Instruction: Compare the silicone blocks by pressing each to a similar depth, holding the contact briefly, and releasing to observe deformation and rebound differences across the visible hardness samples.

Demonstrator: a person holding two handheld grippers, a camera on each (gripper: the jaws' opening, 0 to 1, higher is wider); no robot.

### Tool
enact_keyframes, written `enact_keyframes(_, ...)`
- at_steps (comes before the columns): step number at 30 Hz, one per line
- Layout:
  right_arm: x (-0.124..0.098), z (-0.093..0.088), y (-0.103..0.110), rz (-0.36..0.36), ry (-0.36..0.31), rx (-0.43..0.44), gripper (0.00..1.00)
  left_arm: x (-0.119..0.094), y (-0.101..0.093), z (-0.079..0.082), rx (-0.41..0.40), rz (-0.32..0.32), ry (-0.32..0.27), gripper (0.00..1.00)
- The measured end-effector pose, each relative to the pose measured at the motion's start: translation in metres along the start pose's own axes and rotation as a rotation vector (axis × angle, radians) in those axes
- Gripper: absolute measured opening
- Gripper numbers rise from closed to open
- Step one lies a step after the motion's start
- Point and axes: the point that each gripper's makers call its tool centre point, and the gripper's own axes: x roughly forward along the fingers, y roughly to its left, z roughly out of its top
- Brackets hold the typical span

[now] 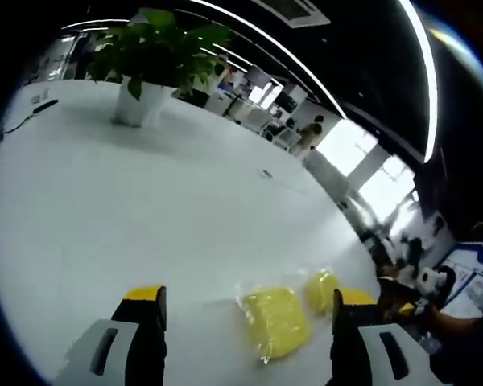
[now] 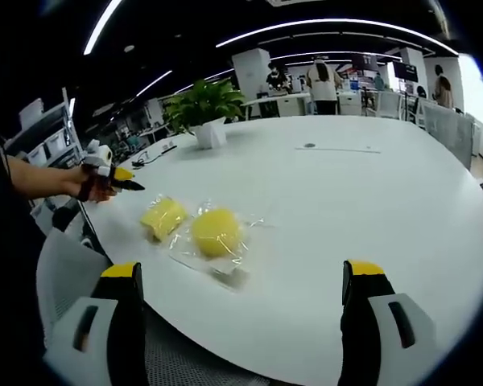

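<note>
Two yellow silicone samples lie in clear plastic wrap on the white table [image 2: 370,193]. The squarish block [image 2: 163,217] is on the left and the rounder block [image 2: 216,232] sits beside it. My right gripper [image 2: 241,268] is open, short of both and above the table's near edge. In the left gripper view the squarish block [image 1: 275,320] lies between the jaws of my open left gripper [image 1: 248,295], with the rounder block [image 1: 322,289] just beyond. A hand holds the left gripper [image 2: 133,186] to the left of the blocks, near the table's edge.
A potted plant [image 2: 203,112] [image 1: 157,56] stands far back on the table [image 1: 145,201], with a cable [image 1: 32,112] near it. A small dark spot [image 2: 309,145] marks the tabletop. A grey mesh chair [image 2: 64,257] stands at the table's near edge. People stand at desks behind.
</note>
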Motion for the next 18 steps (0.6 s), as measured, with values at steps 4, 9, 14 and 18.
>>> enact_keyframes(4, 0.001, 0.002, 0.003, 0.011, 0.001, -0.012, 0.96, 0.006, 0.003, -0.004, -0.011, -0.006, 0.017, 0.82)
enact_keyframes(9, 0.001, 0.003, 0.004, 0.016, 0.002, -0.007, 0.96, 0.012, 0.001, -0.005, -0.046, -0.028, 0.010, 0.72)
enact_keyframes(14, -0.001, 0.002, 0.004, 0.017, 0.007, -0.007, 0.96, 0.020, -0.001, -0.009, -0.057, -0.039, 0.023, 0.63)
enact_keyframes(18, -0.002, 0.000, 0.005, 0.010, 0.004, 0.001, 0.96, 0.025, 0.006, -0.010, -0.060, -0.035, 0.036, 0.59)
